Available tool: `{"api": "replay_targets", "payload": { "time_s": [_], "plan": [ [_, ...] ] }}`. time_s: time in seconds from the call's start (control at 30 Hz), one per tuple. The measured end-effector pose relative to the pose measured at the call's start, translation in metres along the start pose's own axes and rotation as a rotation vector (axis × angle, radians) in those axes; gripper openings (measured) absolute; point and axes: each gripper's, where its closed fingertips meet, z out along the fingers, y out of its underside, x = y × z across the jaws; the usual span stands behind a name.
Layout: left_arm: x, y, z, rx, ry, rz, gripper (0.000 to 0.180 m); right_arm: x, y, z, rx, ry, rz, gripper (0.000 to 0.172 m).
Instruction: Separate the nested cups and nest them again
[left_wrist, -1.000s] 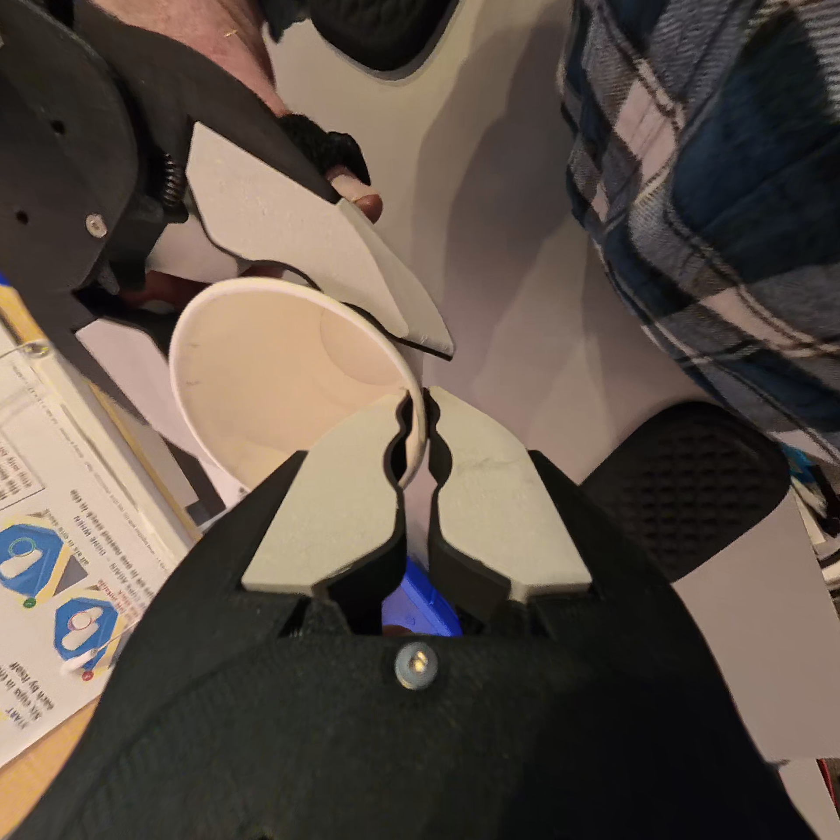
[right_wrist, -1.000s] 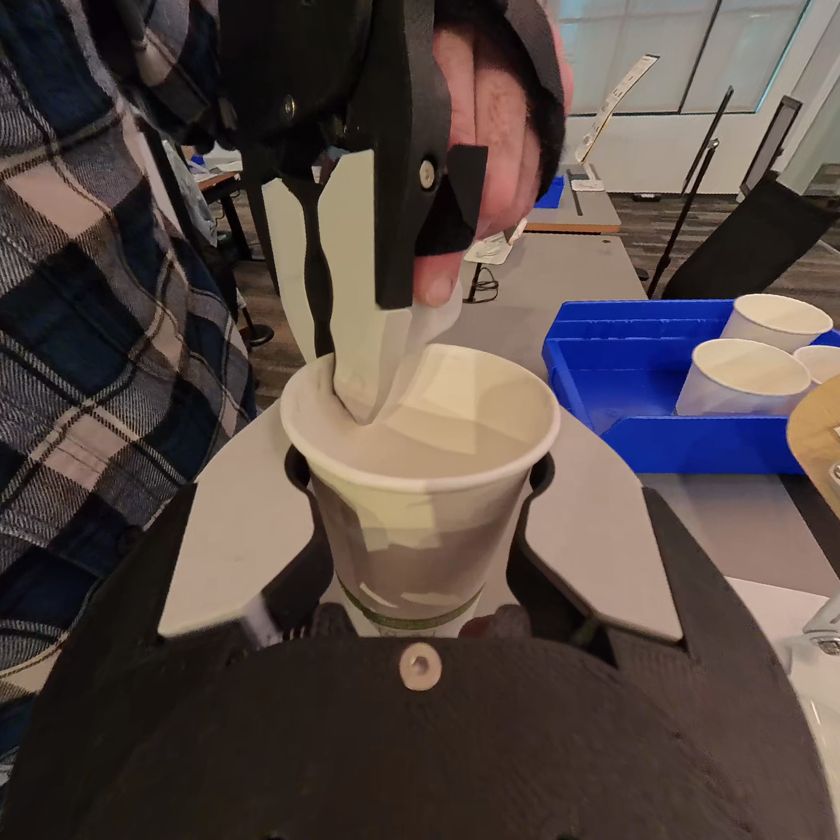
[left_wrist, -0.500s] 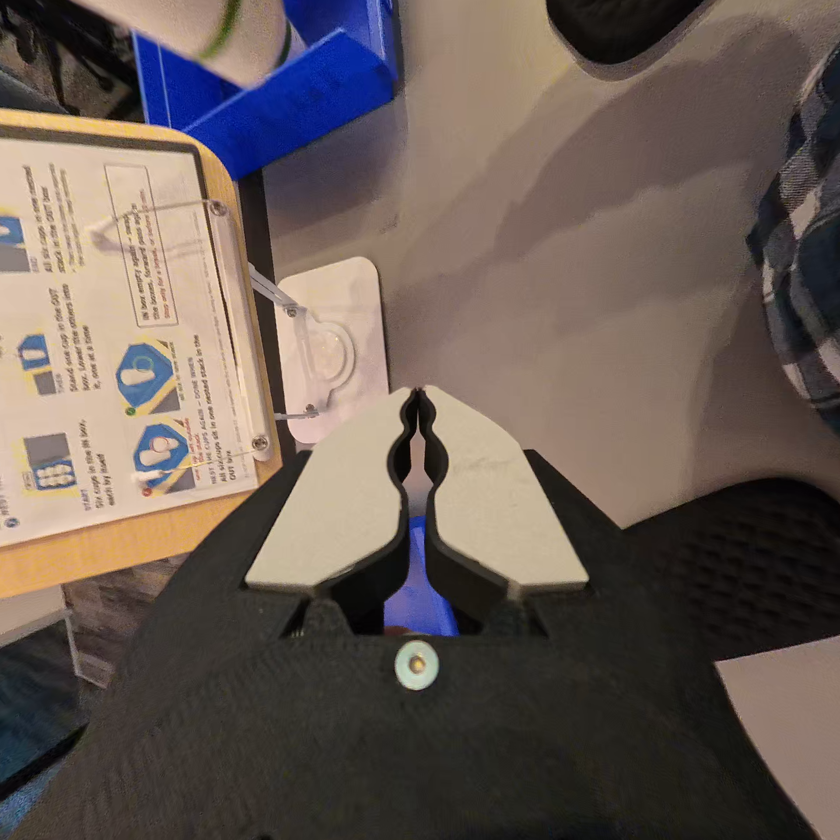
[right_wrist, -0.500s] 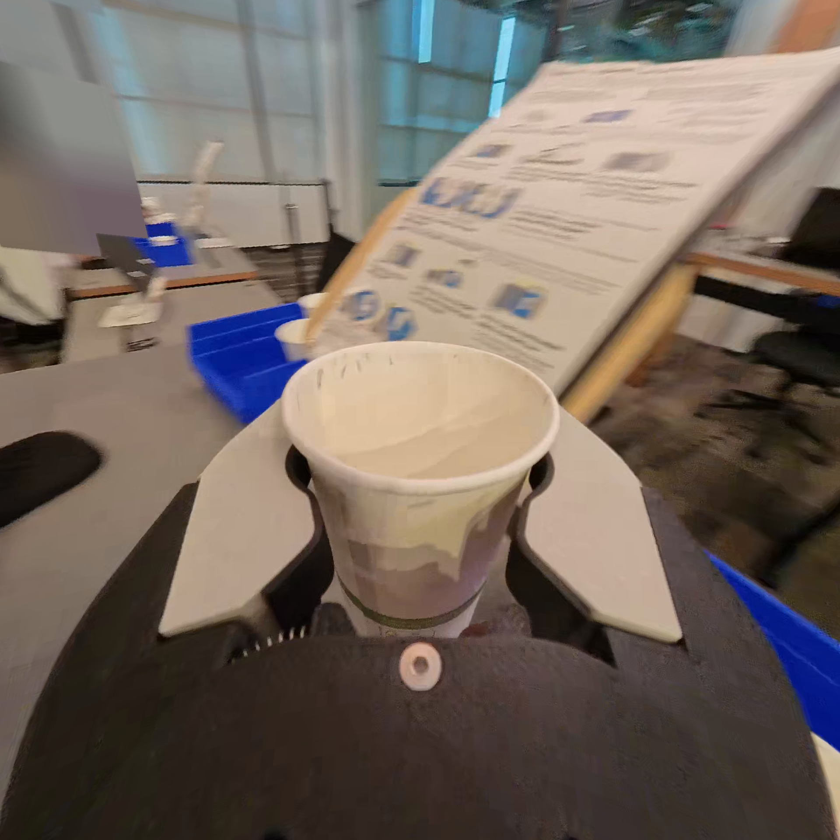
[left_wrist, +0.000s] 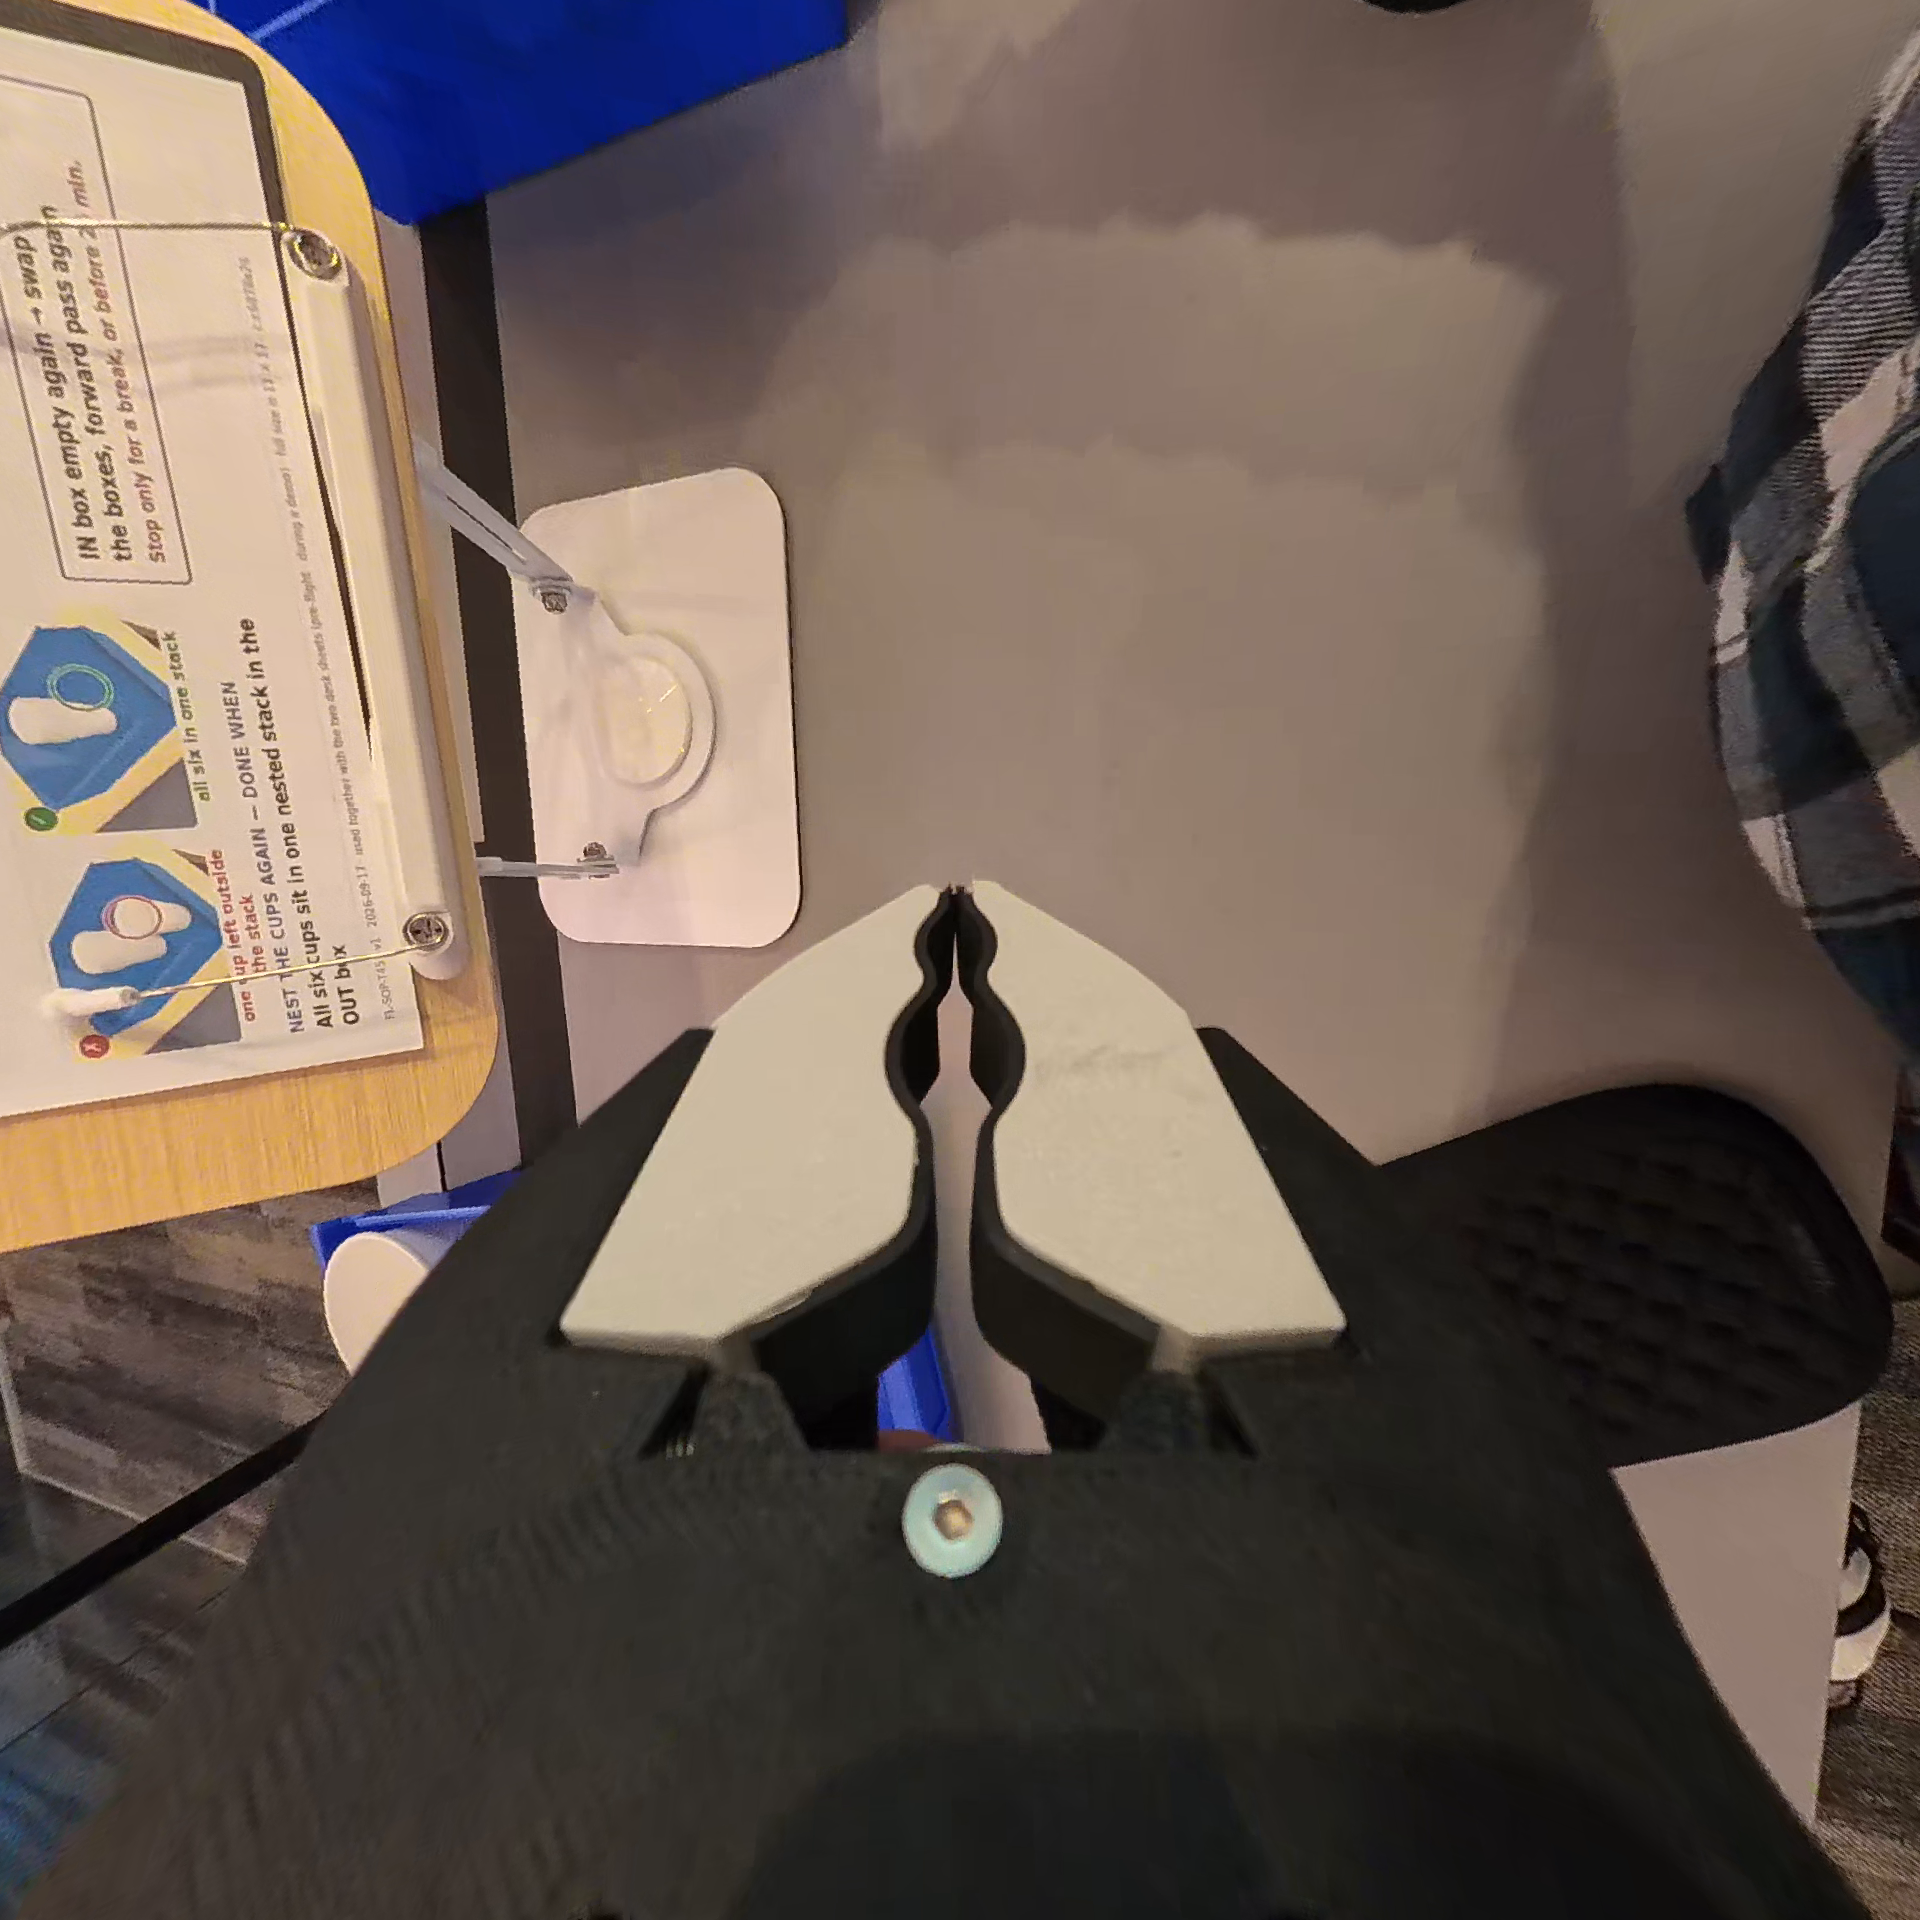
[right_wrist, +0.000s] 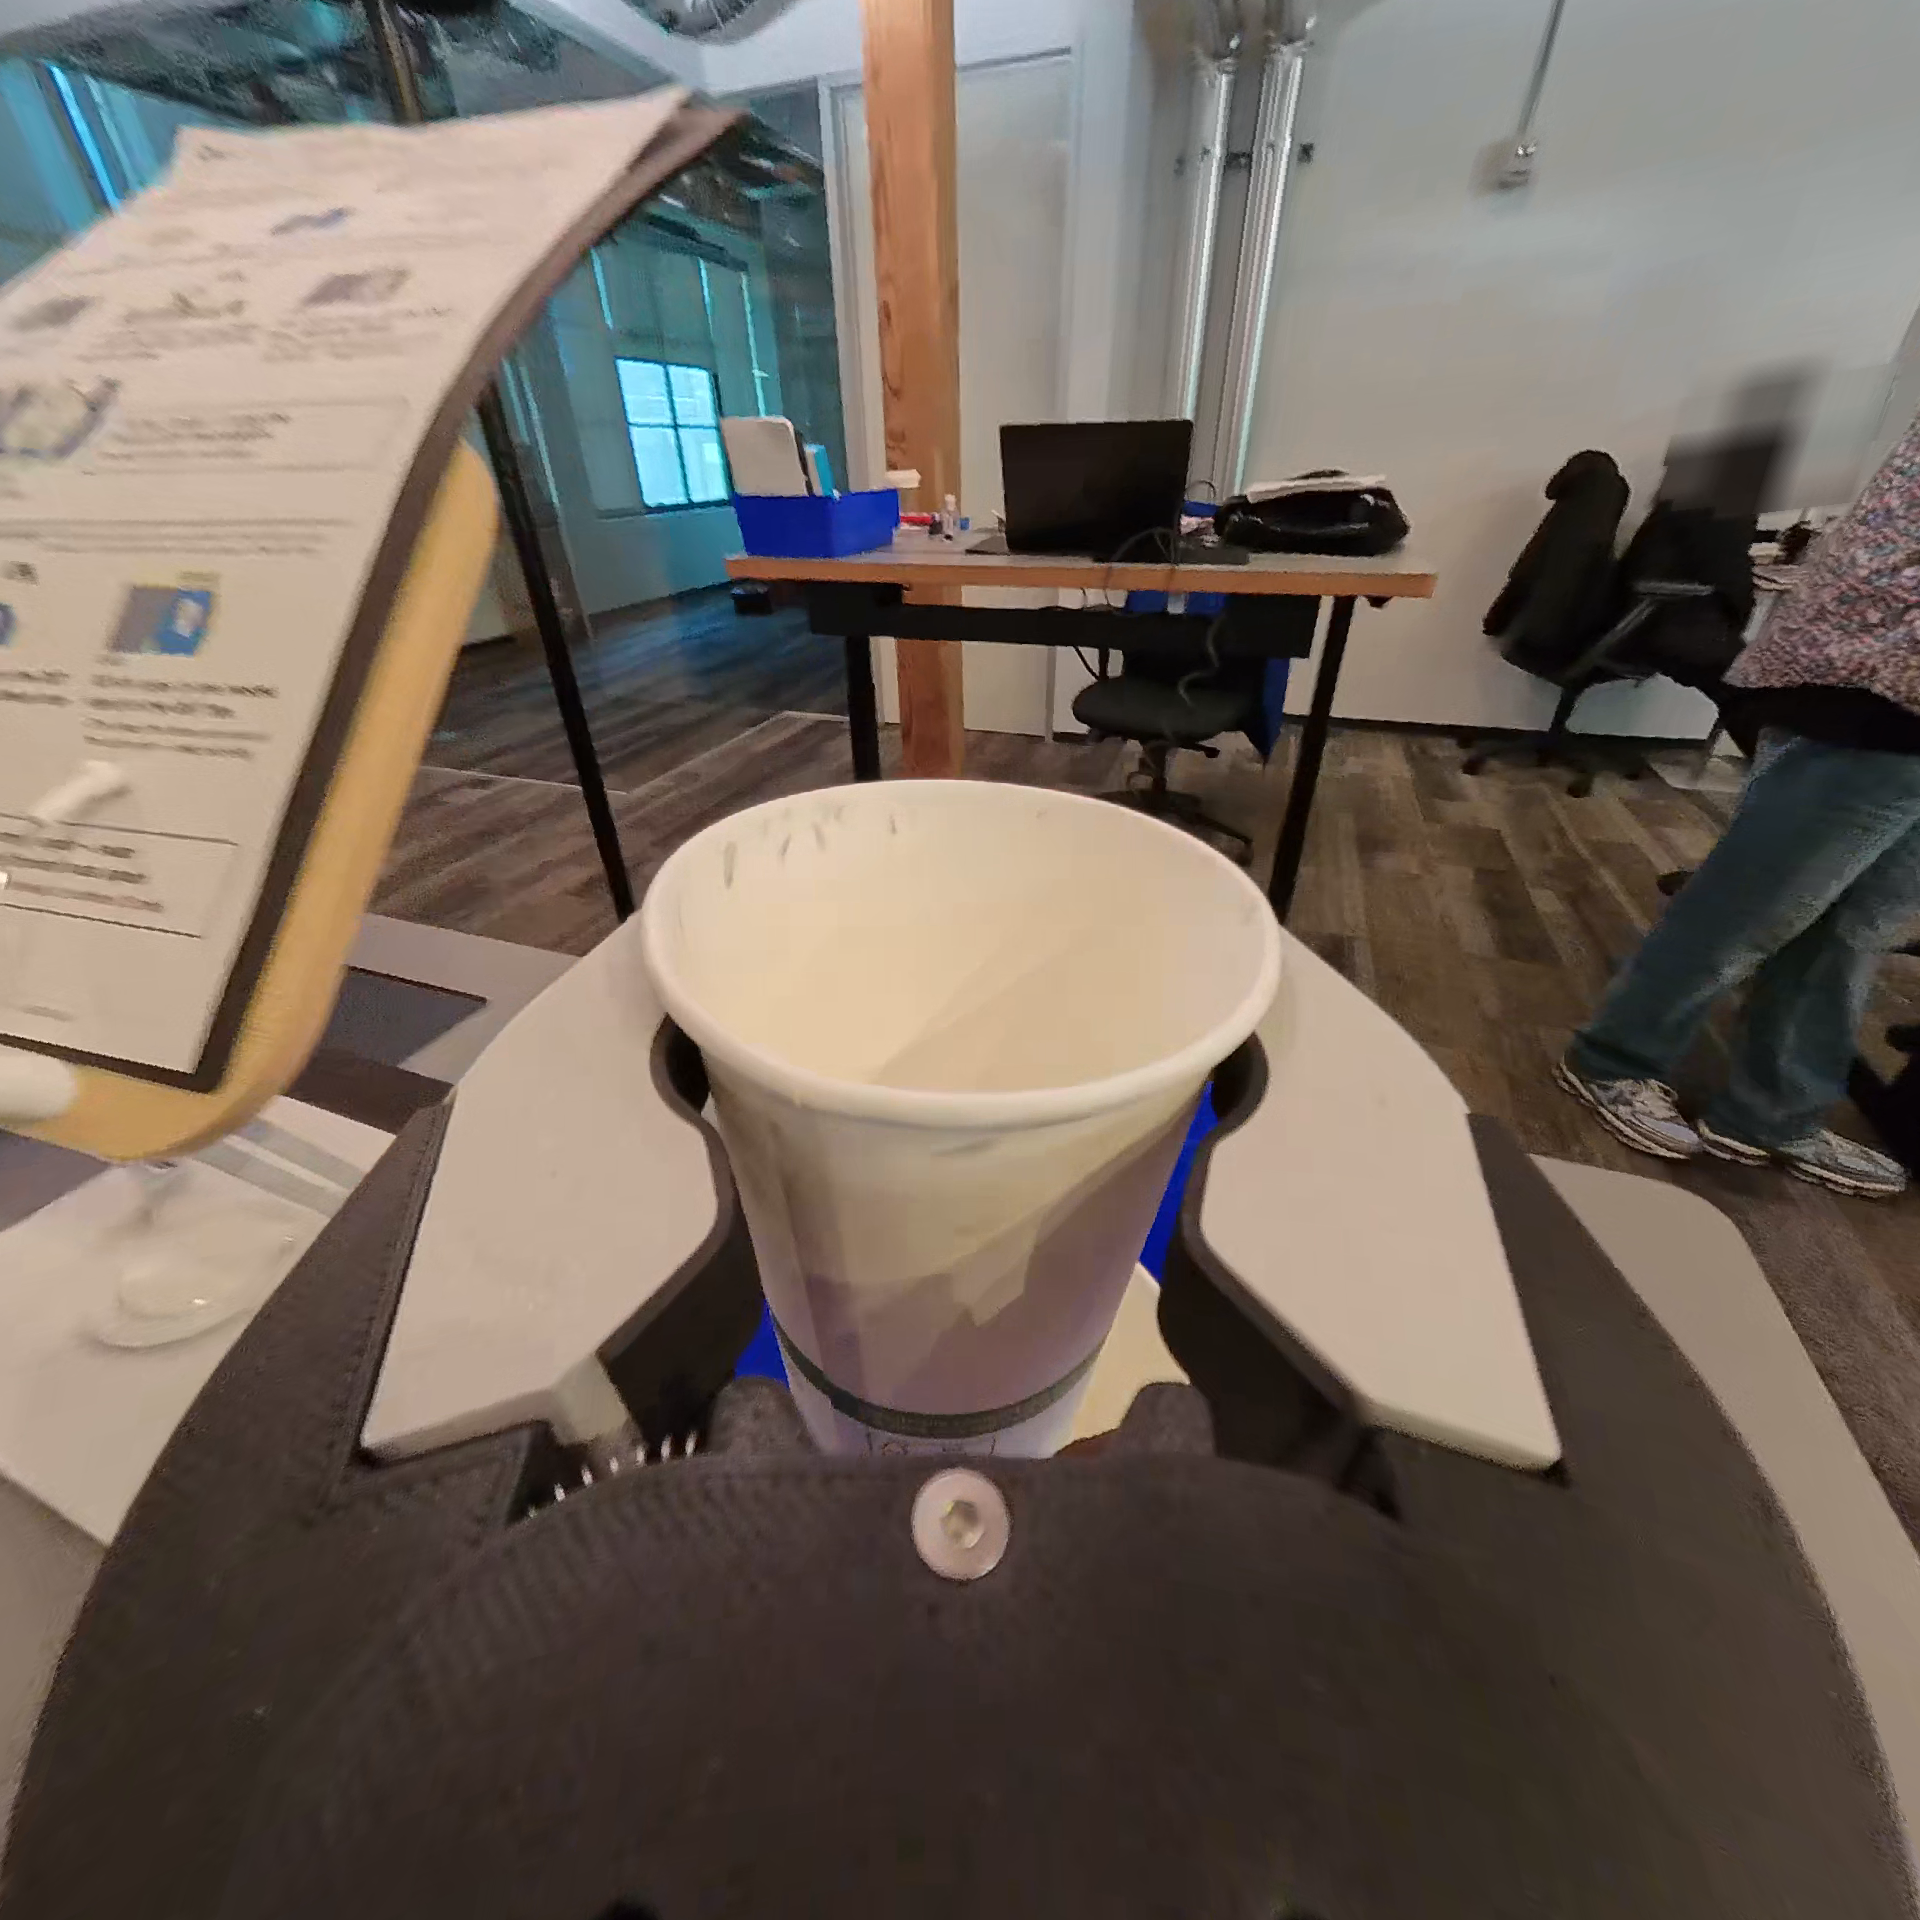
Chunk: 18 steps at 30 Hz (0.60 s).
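The right tongs squeeze a white cup up over the bench, the left tongs are clenched on nothing, so lower it slowly and straight.

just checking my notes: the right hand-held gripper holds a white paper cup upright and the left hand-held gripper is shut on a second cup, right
Not quite. The left hand-held gripper is shut, but on nothing: the left wrist view shows its fingertips meeting over the bare grey table, with no cup between them. The rest stands: the right wrist view shows the right hand-held gripper holding a white paper cup upright.
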Motion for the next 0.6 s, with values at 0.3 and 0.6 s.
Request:
{"api": "replay_targets", "payload": {
  "time_s": [0.3,0.6],
  "plan": [
    [0.001,0.004,0.001,-0.02,0.006,-0.001,0.0,0.015,0.052,0.02,-0.142,0.054,-0.006,0.099],
    [-0.004,0.012,0.004,-0.041,-0.003,-0.021,0.0,0.013,0.091,0.004,-0.364,0.117,-0.01,0.122]
  ]
}}
